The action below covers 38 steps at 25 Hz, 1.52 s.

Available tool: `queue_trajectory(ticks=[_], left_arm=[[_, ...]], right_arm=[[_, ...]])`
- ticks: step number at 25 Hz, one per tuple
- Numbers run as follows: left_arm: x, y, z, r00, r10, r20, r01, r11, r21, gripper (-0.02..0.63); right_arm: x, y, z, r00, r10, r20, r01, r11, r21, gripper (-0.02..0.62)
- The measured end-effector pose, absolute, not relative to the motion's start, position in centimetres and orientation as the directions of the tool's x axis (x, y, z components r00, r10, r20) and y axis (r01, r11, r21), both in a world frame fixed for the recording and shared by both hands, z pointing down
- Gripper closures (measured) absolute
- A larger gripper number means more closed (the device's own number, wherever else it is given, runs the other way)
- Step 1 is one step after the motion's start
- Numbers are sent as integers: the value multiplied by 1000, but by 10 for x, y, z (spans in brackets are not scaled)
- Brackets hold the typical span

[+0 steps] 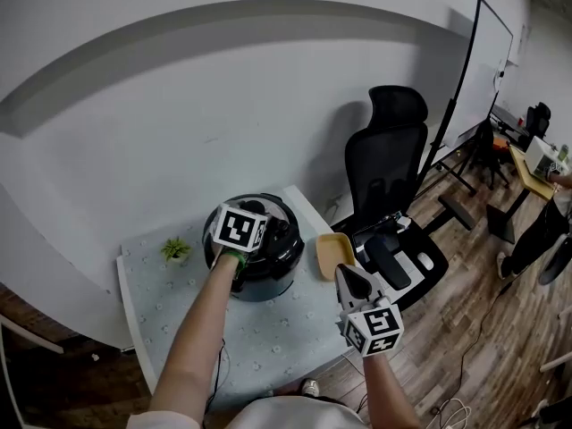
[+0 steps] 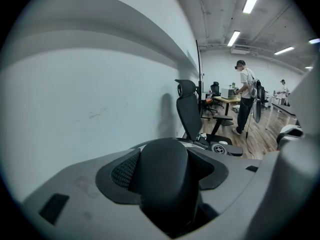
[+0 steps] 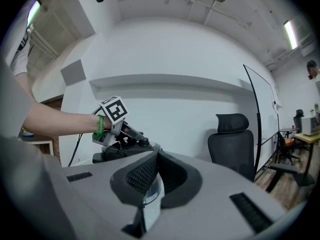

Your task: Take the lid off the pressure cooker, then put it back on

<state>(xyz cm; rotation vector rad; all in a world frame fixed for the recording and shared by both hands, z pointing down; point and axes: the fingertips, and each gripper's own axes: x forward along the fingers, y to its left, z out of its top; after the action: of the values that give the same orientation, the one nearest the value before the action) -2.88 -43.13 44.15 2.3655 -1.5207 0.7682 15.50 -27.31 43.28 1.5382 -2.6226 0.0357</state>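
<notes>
Gripping the lid's black handle (image 2: 165, 179), the left gripper (image 1: 259, 231) has it wedged squarely between its jaws: the ribbed pad sits on one flank of the handle, the smooth pad on the other, and no gap shows on either side. The handle is a rounded, matte hump of plastic. Its long axis seems to run away along the line the jaws point, so the pads bear on its two long sides.

The lid (image 1: 281, 231) appears seated on the pressure cooker (image 1: 264, 271), directly beneath those jaws. The cooker is a squat, round, glossy black pot standing on the pale dotted table (image 1: 268, 338). That is the relation the next move turns on: with the handle already inside the jaws and the lid below them, what is left is probably a twist about the pot's upright axis and then a straight lift.

The right gripper (image 1: 350, 280) is the farther one. Its jaws are pressed together on nothing, and the cooker lies well ahead of them and off to their left in the right gripper view. A yellow dish (image 1: 333, 253) sits just ahead of the right jaws. A small green plant (image 1: 175, 250) stands on the far side of the left gripper.
</notes>
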Motion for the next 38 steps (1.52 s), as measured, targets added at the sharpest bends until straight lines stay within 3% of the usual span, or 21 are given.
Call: queue_trajectory(ticks=[10,21,23,32,38], left_arm=[[-36,-445,443,191,-839,510,-957,-274,-91,327],[-41,-436,438,176,-841,511,-951,-279,-133,327],[-32,-433,434,225,-839,496,-940,-321,-117,295],[-34,-392,351,347,-915,207,-919,-375,-120,273],[-42,-345,340,379,-922,81,-913,-387,-128,273]], right_arm=[[158,-274,429,-555,-826,94,-827,560,40,595],[156,-273,427,-595,-797,100,-799,601,33,595],[155,-274,426,-597,-796,97,-797,603,40,595],[146,-292,405,-589,-807,42,-805,590,55,595],[142,-298,392,-575,-818,12,-817,574,56,595]])
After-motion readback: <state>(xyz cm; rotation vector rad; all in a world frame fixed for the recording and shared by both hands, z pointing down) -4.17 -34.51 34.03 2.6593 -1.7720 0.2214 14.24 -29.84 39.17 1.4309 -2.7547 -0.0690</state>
